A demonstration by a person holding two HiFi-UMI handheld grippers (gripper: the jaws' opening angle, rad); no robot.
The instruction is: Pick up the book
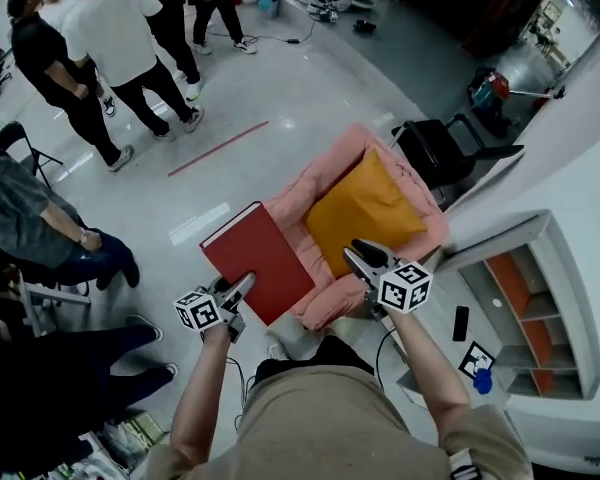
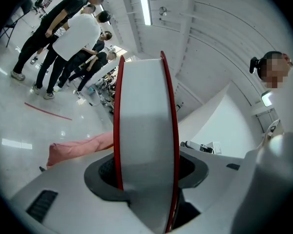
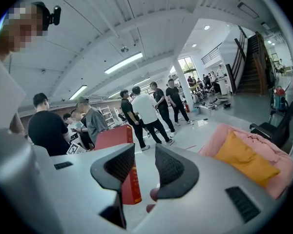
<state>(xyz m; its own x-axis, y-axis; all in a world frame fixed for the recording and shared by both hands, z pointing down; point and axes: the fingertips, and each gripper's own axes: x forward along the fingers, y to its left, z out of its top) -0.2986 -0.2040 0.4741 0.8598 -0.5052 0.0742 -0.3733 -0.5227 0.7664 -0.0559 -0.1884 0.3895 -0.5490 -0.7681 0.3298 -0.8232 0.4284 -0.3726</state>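
A thick red hardcover book (image 1: 255,258) hangs in the air over the floor, just left of a pink armchair (image 1: 325,183). My left gripper (image 1: 238,290) is shut on its near corner. In the left gripper view the white page edge of the book (image 2: 144,130) fills the gap between both dark pads, with a red cover on each side. My right gripper (image 1: 360,260) hovers over the armchair's front edge, open, with nothing between its fingers (image 3: 122,165). From the right gripper view the book (image 3: 112,138) shows beyond the left jaw.
A yellow cushion (image 1: 365,208) lies on the armchair seat. Several people stand at the upper left (image 1: 110,38) and others sit at the left edge (image 1: 30,218). A black chair (image 1: 445,148) and a white shelf unit (image 1: 540,298) are on the right.
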